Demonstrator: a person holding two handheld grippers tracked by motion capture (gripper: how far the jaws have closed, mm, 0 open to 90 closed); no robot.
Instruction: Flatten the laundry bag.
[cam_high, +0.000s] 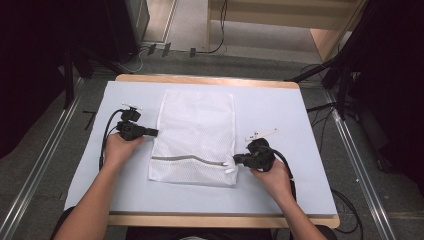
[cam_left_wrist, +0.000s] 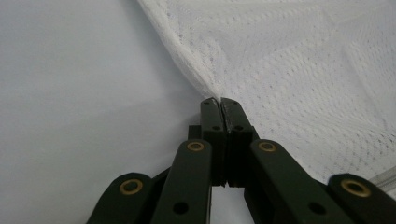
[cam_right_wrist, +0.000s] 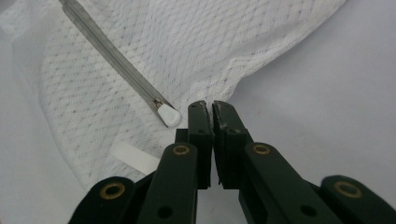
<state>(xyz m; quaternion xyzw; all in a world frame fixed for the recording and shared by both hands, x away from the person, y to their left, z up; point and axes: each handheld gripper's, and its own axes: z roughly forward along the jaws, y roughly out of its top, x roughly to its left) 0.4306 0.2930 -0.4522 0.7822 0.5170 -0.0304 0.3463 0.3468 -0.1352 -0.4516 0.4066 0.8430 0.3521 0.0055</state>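
Note:
A white mesh laundry bag (cam_high: 196, 135) lies flat in the middle of the table, its grey zipper (cam_high: 192, 159) running across near the front end. My left gripper (cam_high: 154, 132) is shut on the bag's left edge (cam_left_wrist: 205, 88), and the mesh bunches up at its tips (cam_left_wrist: 219, 100). My right gripper (cam_high: 236, 159) is shut on the bag's right edge (cam_right_wrist: 219, 86), just beside the white zipper end cap (cam_right_wrist: 169, 115). A white fabric tab (cam_right_wrist: 135, 158) shows by that corner.
The table (cam_high: 280, 115) is covered by a pale grey sheet. A cable trails from each gripper toward the front edge. Dark stands and cables stand on the floor to either side of the table.

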